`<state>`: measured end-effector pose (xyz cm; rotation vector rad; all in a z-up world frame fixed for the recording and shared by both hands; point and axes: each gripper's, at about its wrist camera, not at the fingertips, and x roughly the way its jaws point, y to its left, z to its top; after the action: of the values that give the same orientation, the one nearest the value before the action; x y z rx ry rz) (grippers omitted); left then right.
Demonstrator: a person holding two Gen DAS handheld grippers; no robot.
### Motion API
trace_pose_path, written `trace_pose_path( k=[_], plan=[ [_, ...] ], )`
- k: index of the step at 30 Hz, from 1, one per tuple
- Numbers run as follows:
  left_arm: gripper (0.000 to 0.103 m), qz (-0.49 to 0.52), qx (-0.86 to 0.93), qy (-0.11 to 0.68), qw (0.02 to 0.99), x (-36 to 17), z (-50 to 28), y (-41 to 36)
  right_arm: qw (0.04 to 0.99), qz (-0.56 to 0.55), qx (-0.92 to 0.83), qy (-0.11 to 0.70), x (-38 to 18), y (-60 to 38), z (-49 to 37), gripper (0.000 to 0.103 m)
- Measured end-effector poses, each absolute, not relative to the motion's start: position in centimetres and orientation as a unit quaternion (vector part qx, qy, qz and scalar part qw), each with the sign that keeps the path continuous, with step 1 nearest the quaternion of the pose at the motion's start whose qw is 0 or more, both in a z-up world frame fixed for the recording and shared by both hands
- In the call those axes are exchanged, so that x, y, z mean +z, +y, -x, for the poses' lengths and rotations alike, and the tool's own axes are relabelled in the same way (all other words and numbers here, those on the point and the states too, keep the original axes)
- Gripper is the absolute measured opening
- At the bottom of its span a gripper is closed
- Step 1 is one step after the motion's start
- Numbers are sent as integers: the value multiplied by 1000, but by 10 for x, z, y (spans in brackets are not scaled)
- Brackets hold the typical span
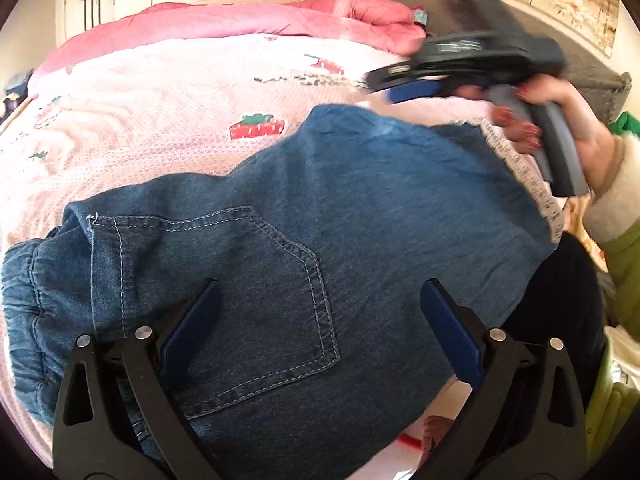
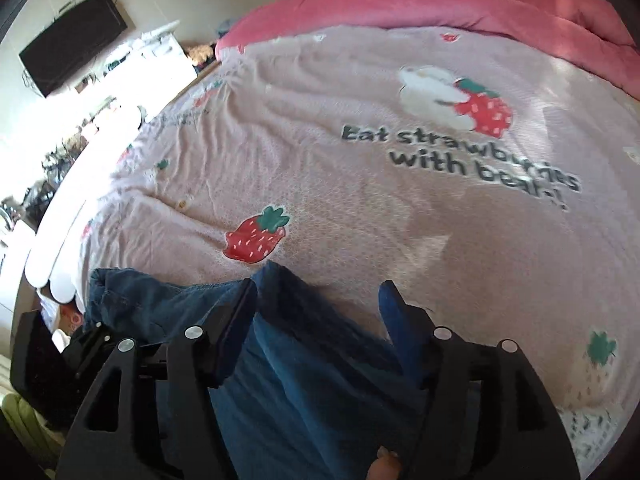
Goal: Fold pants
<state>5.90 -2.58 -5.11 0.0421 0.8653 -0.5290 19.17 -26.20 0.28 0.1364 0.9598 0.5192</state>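
Blue denim pants (image 1: 320,232) lie folded on the pink strawberry bedsheet (image 1: 160,112), back pocket up. My left gripper (image 1: 320,300) is open, hovering over the pocket with a finger on each side. The right gripper (image 1: 404,80) shows in the left wrist view above the far edge of the pants, blurred, held by a hand. In the right wrist view the right gripper (image 2: 320,300) is open over a raised fold of the pants (image 2: 304,360); the denim runs between its fingers.
A pink quilt (image 1: 280,20) is bunched along the far side of the bed. A grey headboard (image 1: 592,64) stands at the right. A wall TV (image 2: 72,40) and a cluttered white dresser (image 2: 152,52) are left of the bed. The sheet (image 2: 360,180) stretches beyond the pants.
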Motion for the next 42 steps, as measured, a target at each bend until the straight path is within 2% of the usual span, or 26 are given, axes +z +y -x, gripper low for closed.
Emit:
trace_pose_path(
  k=[3, 6, 9, 13, 14, 15, 17, 21, 28, 32, 36, 39, 42],
  plan=[
    [93, 5, -281, 393, 876, -42, -54, -24, 881, -113, 198, 414, 23, -331, -157, 72],
    [93, 7, -314, 375, 872, -34, -45, -34, 897, -131, 135, 400, 25, -385, -139, 74],
    [93, -21, -335, 382, 861, -39, -38, -58, 880, -175, 105, 428, 7, -419, -141, 74],
    [93, -39, -335, 399, 853, -50, -35, -78, 858, -199, 115, 460, -21, -417, -151, 72],
    [93, -41, -333, 404, 851, -53, -37, -83, 853, -201, 115, 468, -28, -414, -154, 63],
    [93, -46, -331, 406, 850, -55, -36, -84, 853, -189, 105, 475, -35, -411, -155, 26],
    [93, -56, -328, 408, 850, -58, -36, -84, 863, -171, 91, 466, -38, -413, -147, 20],
    [93, -57, -331, 411, 848, -62, -37, -82, 886, -151, 49, 435, -29, -435, -129, 19],
    [93, -58, -336, 411, 846, -64, -39, -81, 882, -154, 46, 443, -48, -440, -134, 28],
    [93, -60, -339, 408, 846, -64, -39, -81, 897, -139, 25, 418, -31, -444, -112, 48],
    [93, -59, -339, 401, 849, -59, -37, -79, 922, -87, 23, 376, -1, -428, -65, 61],
    [93, -36, -338, 383, 859, -44, -36, -66, 933, -55, 45, 353, 16, -410, -26, 64],
    [93, -25, -282, 379, 881, -30, -40, -45, 926, -35, 79, 367, 15, -391, -4, 68]
  ],
)
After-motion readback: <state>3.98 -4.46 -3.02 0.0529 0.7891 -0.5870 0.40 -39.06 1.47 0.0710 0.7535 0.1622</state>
